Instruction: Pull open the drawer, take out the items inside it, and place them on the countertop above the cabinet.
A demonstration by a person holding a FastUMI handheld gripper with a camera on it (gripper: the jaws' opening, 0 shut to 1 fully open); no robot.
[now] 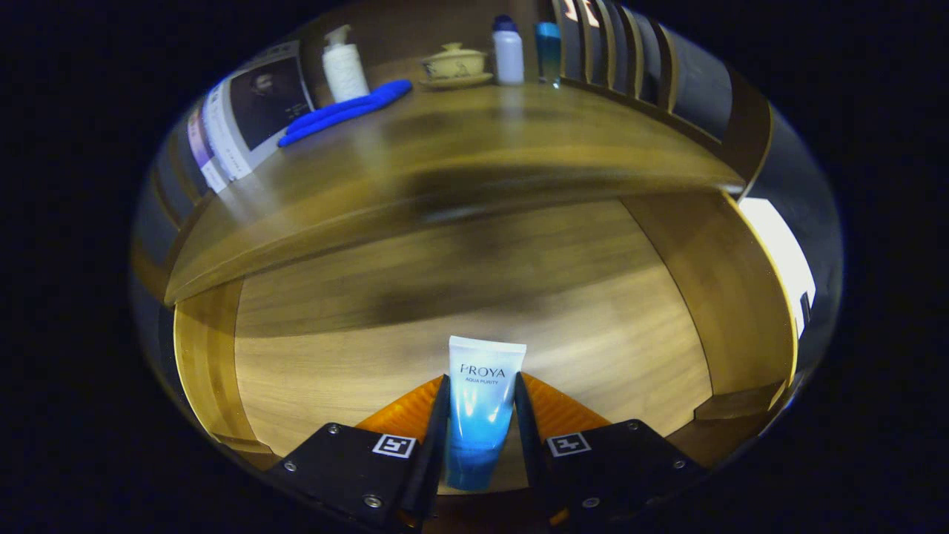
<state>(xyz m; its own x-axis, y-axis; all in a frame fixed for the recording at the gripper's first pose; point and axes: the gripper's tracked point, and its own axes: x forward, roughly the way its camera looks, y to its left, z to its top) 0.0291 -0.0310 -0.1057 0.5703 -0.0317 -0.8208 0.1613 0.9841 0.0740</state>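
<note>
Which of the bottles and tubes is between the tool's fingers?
The white-and-blue tube, gripped over the open drawer. The pump bottle and two other bottles stand far back on the countertop.

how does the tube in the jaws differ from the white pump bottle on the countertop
The tube is flat, white fading to blue, held between the gripper jaws over the open drawer. The pump bottle is round, all white with a pump head, standing free on the countertop beside a blue object. Both look like toiletry containers.

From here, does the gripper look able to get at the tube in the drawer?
Probably yes: the tube already sits between the gripper fingers, seemingly pressed on both sides, nothing blocking it.
</note>
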